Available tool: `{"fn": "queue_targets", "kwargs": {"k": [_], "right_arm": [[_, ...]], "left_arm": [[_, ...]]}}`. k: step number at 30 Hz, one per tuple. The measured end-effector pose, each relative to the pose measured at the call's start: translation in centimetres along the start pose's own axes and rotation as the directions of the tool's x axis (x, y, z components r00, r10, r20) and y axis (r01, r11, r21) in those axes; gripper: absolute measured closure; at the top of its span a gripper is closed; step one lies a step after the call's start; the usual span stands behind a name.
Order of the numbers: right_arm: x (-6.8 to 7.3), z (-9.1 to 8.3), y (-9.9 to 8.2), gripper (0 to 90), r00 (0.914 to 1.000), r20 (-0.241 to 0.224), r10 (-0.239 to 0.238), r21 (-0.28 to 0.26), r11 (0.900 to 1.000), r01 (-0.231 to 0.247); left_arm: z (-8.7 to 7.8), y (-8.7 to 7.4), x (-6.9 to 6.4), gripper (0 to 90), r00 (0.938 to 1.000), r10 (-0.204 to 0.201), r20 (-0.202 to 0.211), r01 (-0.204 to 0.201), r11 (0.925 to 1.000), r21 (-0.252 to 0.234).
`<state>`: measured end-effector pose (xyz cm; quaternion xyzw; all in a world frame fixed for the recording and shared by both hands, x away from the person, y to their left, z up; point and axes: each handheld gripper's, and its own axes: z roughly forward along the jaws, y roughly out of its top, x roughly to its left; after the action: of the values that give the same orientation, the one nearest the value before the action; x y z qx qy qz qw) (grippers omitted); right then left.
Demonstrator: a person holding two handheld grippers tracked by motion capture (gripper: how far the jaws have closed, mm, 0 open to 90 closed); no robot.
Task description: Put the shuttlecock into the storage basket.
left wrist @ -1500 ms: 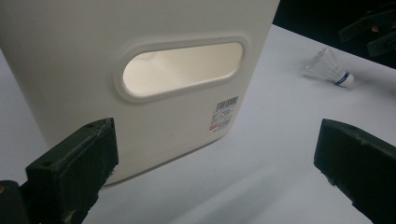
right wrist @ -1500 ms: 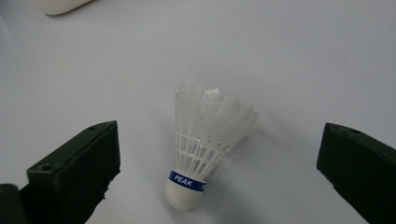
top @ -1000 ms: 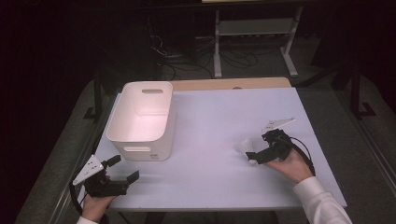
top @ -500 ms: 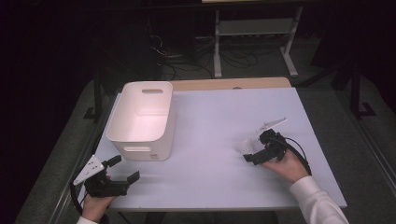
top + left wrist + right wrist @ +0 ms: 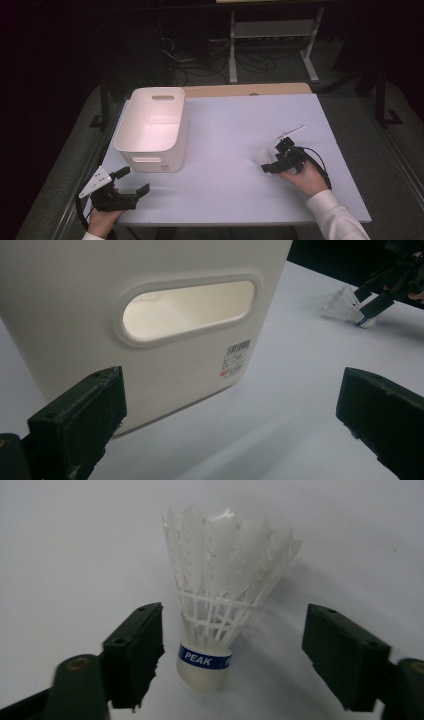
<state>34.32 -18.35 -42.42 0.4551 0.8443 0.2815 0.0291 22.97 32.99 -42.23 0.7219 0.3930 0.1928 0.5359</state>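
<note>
White shuttlecock (image 5: 220, 605), blue band, on table

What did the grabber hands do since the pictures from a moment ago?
The right gripper slid a little toward the person and its jaws have just been closing around the shuttlecock, which stands between them on the table; the pads are not pressing it yet. The left gripper, open, and the white bin stayed put.
</note>
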Motion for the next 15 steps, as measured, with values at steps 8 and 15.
{"fn": "queue_targets", "kwargs": {"k": [8,15], "right_arm": [[0.46,0.32,0.08,44.7,0.9998,-0.011,0.016,0.029,0.9995,-0.015],[0.58,0.36,0.23,63.0,0.9992,0.015,0.038,0.036,0.9986,-0.038]], "left_arm": [[0.0,0.0,0.01,0.0,1.0,0.004,-0.001,-0.004,1.0,0.002],[0.02,0.0,0.01,0.0,1.0,0.005,0.0,-0.005,1.0,0.001]]}}
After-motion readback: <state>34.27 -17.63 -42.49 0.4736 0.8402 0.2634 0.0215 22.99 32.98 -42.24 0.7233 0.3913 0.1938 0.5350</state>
